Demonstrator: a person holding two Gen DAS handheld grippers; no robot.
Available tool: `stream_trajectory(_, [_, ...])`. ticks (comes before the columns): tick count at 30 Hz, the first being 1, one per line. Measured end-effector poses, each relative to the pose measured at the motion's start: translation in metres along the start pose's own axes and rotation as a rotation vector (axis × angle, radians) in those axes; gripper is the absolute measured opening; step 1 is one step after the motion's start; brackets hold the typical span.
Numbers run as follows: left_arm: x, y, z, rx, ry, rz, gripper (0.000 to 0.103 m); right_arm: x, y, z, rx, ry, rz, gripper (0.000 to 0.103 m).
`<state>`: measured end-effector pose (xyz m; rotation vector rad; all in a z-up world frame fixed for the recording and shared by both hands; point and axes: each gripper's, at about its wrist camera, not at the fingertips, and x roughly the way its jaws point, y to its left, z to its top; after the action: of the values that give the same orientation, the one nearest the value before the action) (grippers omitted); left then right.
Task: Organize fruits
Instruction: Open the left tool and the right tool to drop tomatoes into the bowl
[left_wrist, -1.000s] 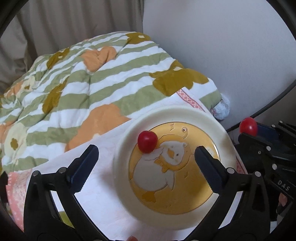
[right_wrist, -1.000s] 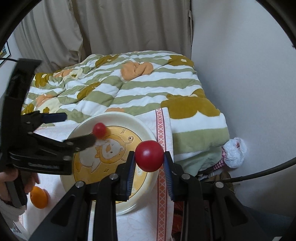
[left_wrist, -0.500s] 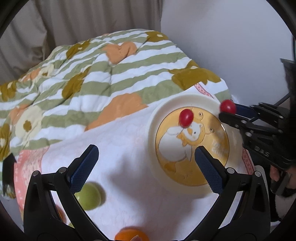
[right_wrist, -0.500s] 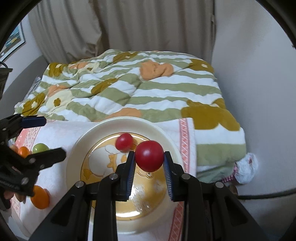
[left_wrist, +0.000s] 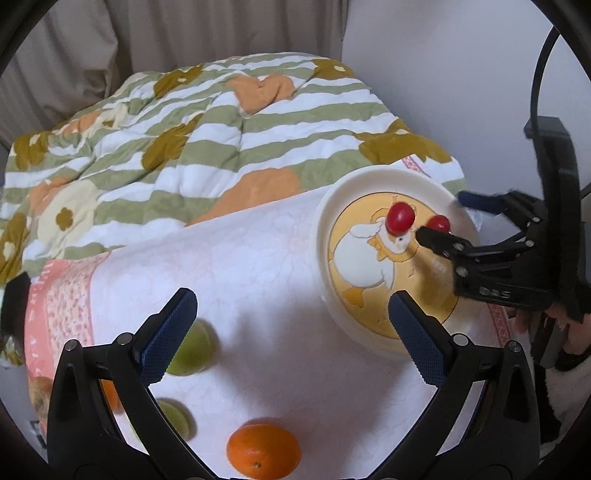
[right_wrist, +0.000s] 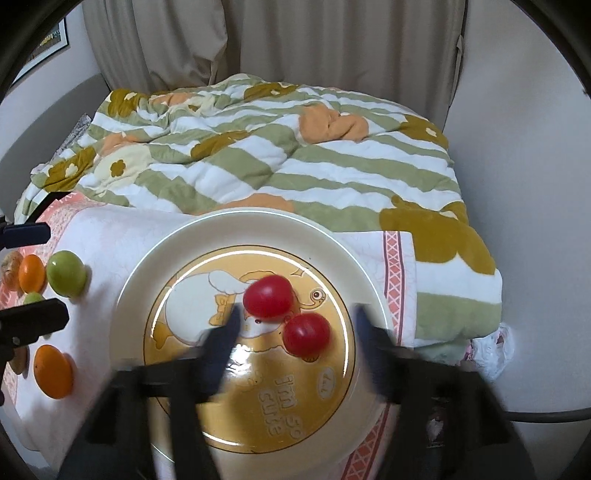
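Two red tomatoes (right_wrist: 268, 301) (right_wrist: 306, 334) lying side by side on the duck picture of the plate (right_wrist: 147, 258), touching or all but touching; from the left wrist view the far tomato half hidden behind a black finger of the right gripper (right_wrist: 295, 325). Right gripper low over the plate, jaws opening, smeared by motion blur, fingertips hard to make out; nearer tomato between the jaws, clear of the pads as far as the blur allows. Left gripper (left_wrist: 291, 321) spread wide over the white cloth (left_wrist: 258, 280), nothing between the jaws. Green fruit (left_wrist: 194, 349) just behind the left blue pad, partly covered by it. Second green fruit (left_wrist: 177, 419) lower down, mostly hidden by the gripper frame. Orange (left_wrist: 263, 450) at the bottom edge, whole. Another orange fruit (left_wrist: 110, 397) only a sliver behind the frame. Brownish round thing (left_wrist: 38, 393) at the far left, cut by the lens rim, kind unclear. Striped quilt (left_wrist: 221, 129) behind the cloth, curtain (right_wrist: 295, 40) at the back. Part of a hand (left_wrist: 569, 325) on the right gripper's grip, mostly covered.
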<state>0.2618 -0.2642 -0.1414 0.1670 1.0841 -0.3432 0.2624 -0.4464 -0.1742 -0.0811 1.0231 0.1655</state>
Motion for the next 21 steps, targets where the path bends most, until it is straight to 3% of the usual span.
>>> stream_trajectory(1, [-0.001,0.000,-0.001,0.000,0.000,0.005,0.103,0.000,-0.002,0.000,0.006,-0.001,0.006,0.090])
stream_trajectory(8, [-0.008,0.002,-0.010,-0.019,-0.007,0.008,0.103,-0.009,-0.005,-0.006,0.019,-0.034,0.004,0.096])
stream_trajectory(15, [-0.039,0.003,-0.020,-0.048,-0.051,0.013,0.103,-0.043,-0.001,-0.007,0.011,-0.023,-0.038,0.096])
stream_trajectory(21, [-0.081,0.012,-0.042,-0.102,-0.102,0.062,0.103,-0.084,0.013,-0.007,-0.017,-0.051,-0.013,0.096])
